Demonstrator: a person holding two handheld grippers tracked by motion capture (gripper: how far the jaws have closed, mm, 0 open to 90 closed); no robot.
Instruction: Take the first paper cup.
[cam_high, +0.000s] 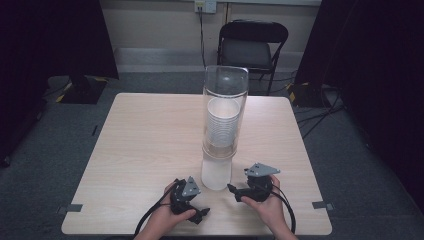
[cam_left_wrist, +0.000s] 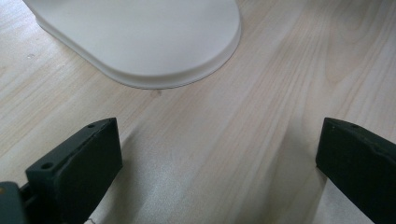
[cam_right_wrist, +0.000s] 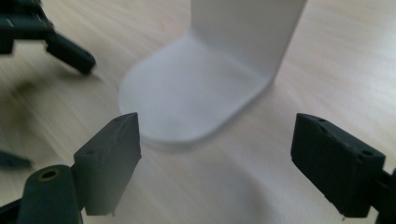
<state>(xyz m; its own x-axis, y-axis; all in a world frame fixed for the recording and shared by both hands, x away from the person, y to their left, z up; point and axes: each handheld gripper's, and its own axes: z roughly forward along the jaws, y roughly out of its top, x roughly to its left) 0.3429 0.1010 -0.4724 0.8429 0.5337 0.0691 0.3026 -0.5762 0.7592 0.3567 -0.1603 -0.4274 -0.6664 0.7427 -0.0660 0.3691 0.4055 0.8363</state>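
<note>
At the desk's (cam_high: 150, 130) near edge, a person's hands rest either side of a tall cup dispenser (cam_high: 223, 125), the left gripper (cam_high: 197, 212) and right gripper (cam_high: 235, 192) each with fingers spread wide and holding nothing. The dispenser stands upright at the near middle, its white base (cam_right_wrist: 187, 102) flat on the wood just ahead of both grippers, touching neither. Above the base, a clear tube holds a stack of white cups (cam_high: 222, 122). It looks light, rigid, smooth and top-heavy, likely to tip if taken high; the white stand low down seems the safest hold. Beyond the desk, a folding chair (cam_high: 252, 45) waits by the wall
</note>
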